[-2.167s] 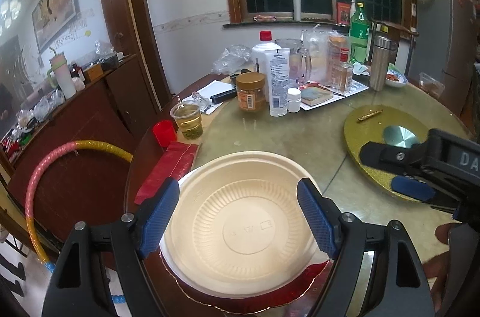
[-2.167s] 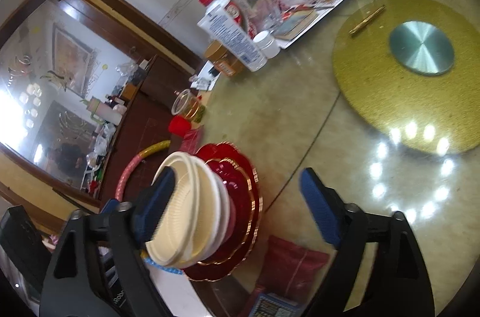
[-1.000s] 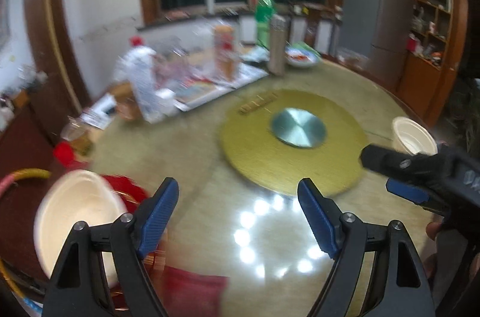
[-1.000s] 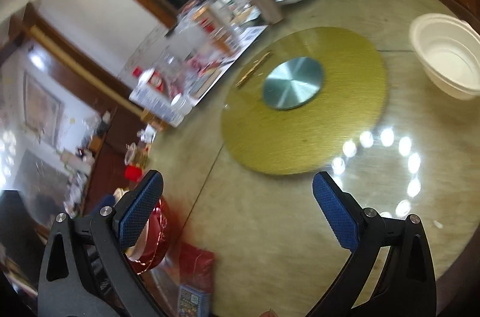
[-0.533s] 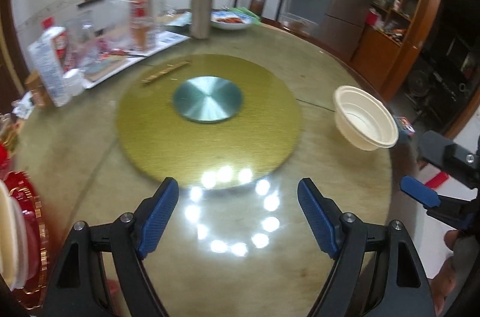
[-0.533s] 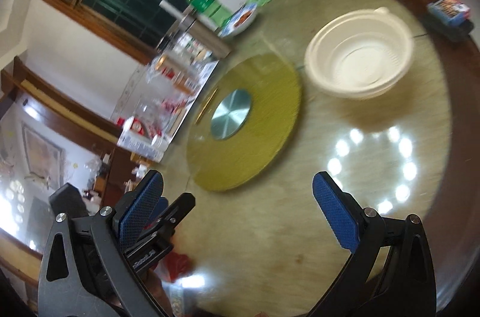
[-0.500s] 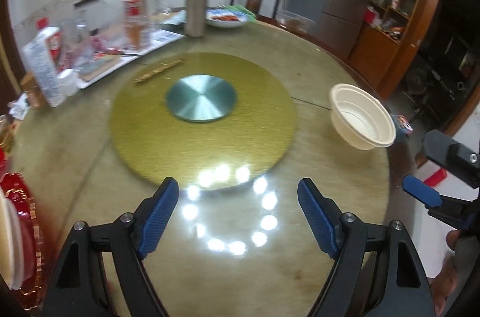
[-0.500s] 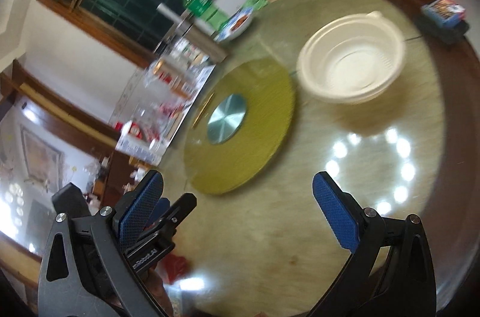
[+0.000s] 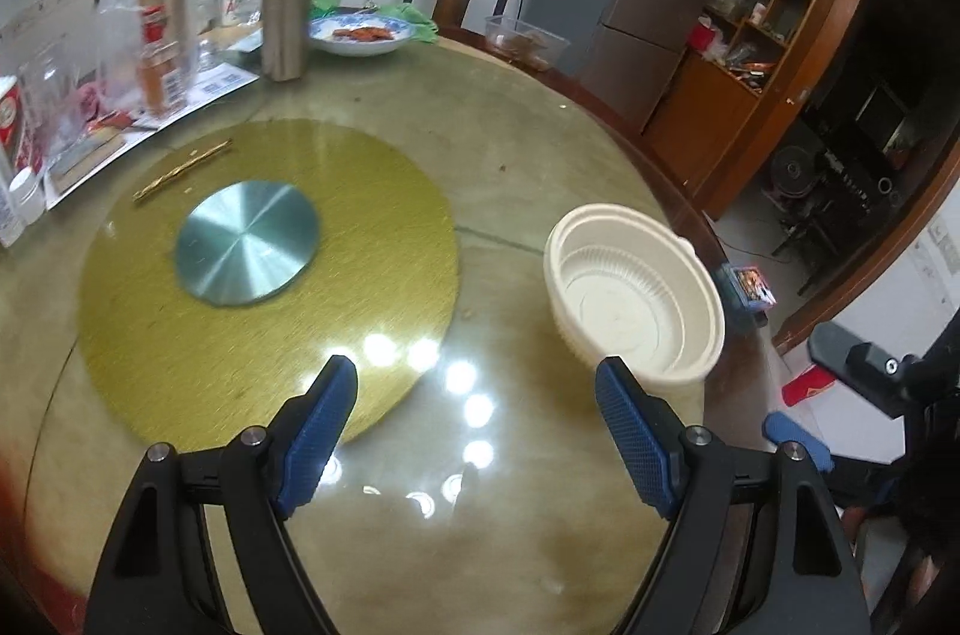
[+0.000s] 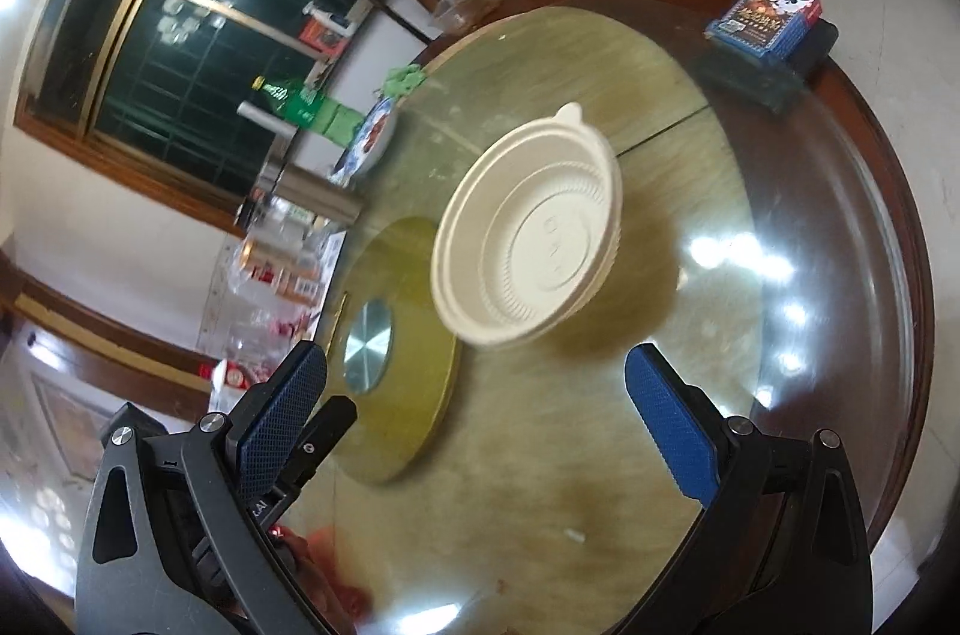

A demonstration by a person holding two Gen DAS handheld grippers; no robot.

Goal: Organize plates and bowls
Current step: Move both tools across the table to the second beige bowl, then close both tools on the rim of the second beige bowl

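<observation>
- The left gripper stood with its blue pads wide apart and nothing between them, above bare glass at the near edge of the round table.
- The right gripper likewise had its jaws spread and empty; it pointed across the table toward the bowl, which lay just beyond its fingertips, apart from both pads.
- The cream bowl, apparently several nested together, sat upright on the glass near the table's rim, just beside the gold turntable and not on it. In the left wrist view the same bowl lay ahead and to the right of the left gripper's right pad, not touching it.
- Neither view showed a plate or any other bowl of the set, so what had already been sorted could not be told from these frames.
- Judged from the layout, this bowl was not yet collected: no pad touched it and it rested flat on the table.
- The likely step in hand was an approach to the bowl, the right gripper being the better aligned. Gripping the rim and carrying it to the rest of the tableware seemingly remained.
- A boxed card deck lay near the far rim, clear of the bowl.
</observation>
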